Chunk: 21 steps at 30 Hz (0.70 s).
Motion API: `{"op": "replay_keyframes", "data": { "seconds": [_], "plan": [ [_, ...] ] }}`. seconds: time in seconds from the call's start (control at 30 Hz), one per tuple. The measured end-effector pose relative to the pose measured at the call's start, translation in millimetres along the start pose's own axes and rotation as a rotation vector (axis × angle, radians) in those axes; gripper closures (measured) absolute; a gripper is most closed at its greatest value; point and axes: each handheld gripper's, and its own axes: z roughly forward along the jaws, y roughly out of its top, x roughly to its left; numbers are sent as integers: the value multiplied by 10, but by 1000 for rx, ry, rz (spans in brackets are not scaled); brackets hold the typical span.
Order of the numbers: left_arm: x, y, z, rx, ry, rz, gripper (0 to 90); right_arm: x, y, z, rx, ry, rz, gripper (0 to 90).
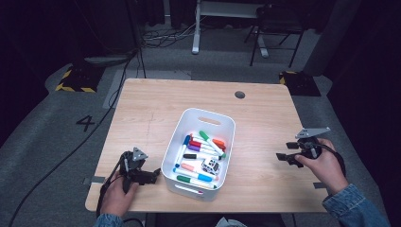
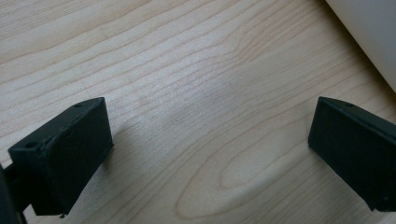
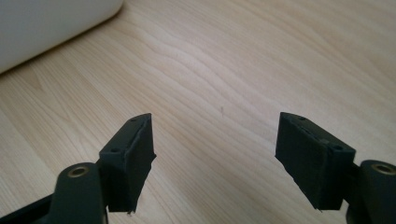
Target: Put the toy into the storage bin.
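Resting on the pale wooden table (image 1: 142, 113), the left gripper (image 1: 153, 176) sits just beside the white plastic bin (image 1: 189, 187) of coloured markers (image 1: 201, 146) — jaws spread, empty; the right gripper (image 1: 282, 157) lies well apart, likewise released.

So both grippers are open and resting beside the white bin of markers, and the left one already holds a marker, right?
Not quite. The left gripper holds nothing: the left gripper view shows bare table between its open jaws. The rest stands: the right gripper is open too, and the markers lie in the white bin between them.
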Motion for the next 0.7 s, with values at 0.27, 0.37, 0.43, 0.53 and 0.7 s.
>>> {"op": "replay_keyframes", "data": {
  "seconds": [0.27,0.37,0.43,0.53,0.7],
  "plan": [
    [0,0,0,0,0,0,0,-22,-291,170,45,6,31,279],
    [0,0,0,0,0,0,0,-2,-398,234,59,-1,20,279],
    [0,0,0,0,0,0,0,13,-462,263,60,-9,17,279],
    [0,0,0,0,0,0,0,42,-527,283,49,-10,21,279],
    [0,0,0,0,0,0,0,86,-626,319,-30,-34,13,266]
  ]
}}
